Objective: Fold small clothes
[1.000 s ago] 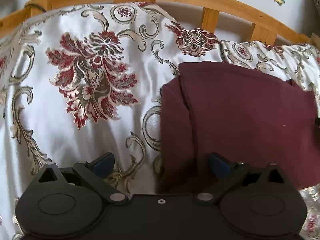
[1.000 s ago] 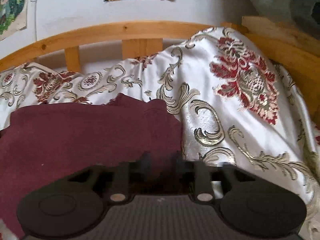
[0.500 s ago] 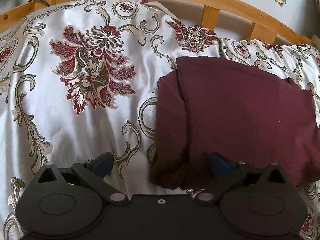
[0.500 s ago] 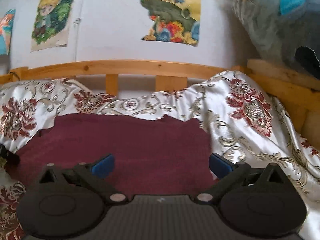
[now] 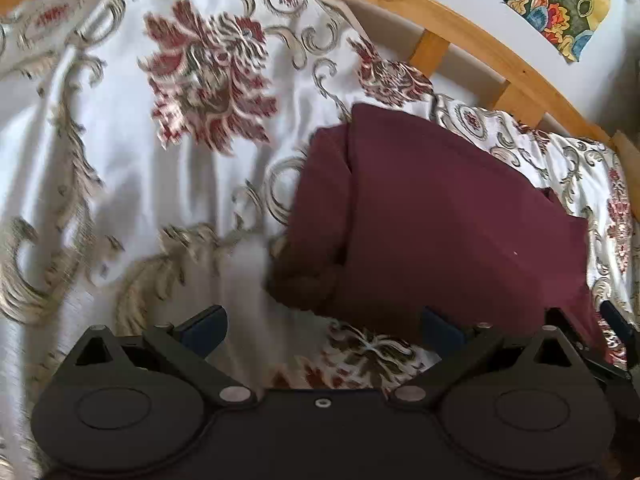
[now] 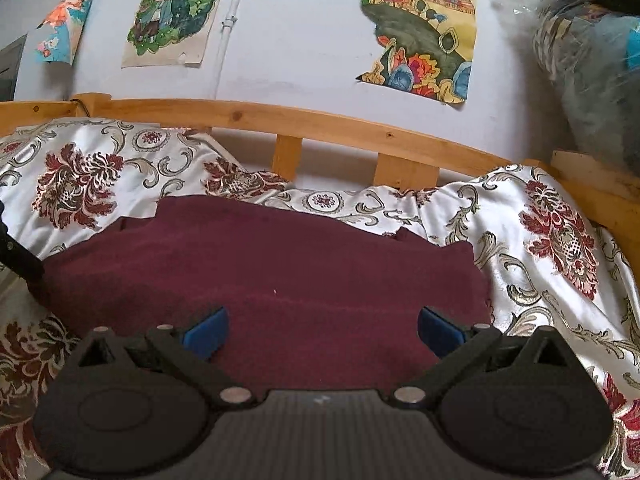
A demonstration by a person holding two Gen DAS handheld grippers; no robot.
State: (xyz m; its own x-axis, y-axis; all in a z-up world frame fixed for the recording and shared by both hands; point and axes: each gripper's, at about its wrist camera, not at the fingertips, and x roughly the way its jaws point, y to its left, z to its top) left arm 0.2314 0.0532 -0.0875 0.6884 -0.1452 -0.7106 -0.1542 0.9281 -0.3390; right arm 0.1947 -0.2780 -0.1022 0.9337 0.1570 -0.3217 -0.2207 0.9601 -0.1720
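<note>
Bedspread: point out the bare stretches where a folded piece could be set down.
The widest bare stretch of bedspread lies beside the maroon garment, on the side by the left gripper. A narrower bare patch runs between the garment's other edge and the wooden rail. The middle, under the open right gripper, is taken.

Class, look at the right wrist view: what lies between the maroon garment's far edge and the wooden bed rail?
Only the floral bedspread lies between the maroon garment and the wooden bed rail.

Pale wall (image 6: 304, 40) with drawings (image 6: 420, 32) behind wooden bed rail (image 6: 320, 124).
</note>
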